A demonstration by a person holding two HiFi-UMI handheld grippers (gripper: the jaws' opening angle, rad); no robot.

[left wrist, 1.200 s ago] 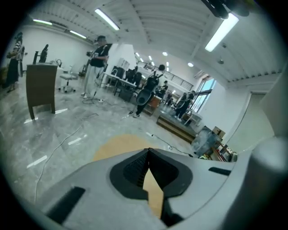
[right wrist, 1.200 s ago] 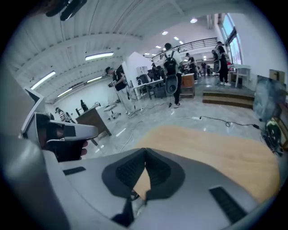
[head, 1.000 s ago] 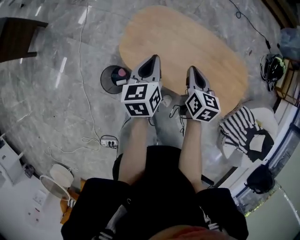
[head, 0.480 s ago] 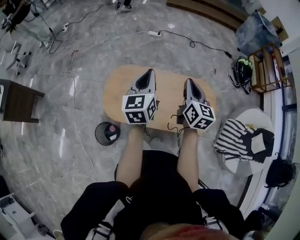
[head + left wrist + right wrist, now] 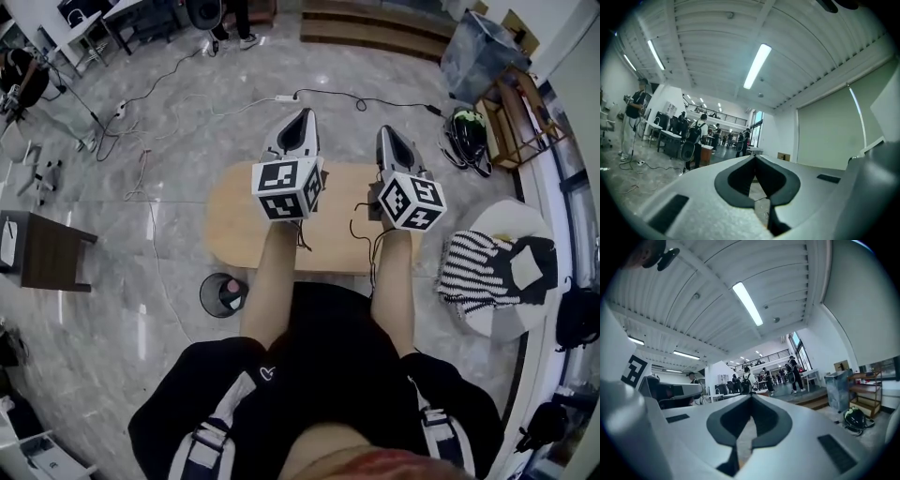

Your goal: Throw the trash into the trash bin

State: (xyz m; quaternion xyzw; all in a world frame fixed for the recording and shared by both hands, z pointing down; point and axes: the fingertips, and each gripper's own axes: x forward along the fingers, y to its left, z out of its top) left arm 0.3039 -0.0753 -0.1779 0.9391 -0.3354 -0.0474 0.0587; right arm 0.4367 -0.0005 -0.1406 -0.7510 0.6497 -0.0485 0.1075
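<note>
Two closed, empty grippers, left gripper [image 5: 301, 115], right gripper [image 5: 386, 132]; one trash bin [image 5: 205, 298]; one table [image 5: 234, 225]

Strip lights [image 5: 757, 65] overhead are lighting everything brightly. Glare is streaking the floor [image 5: 141, 339]. Fisheye distortion is bending all edges.

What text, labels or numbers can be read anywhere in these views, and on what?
No readable text in any view.
Left marker cube and right marker cube: black-and-white square patterns only, no letters or numbers.
White logo on the person's black top: too small to read.
</note>
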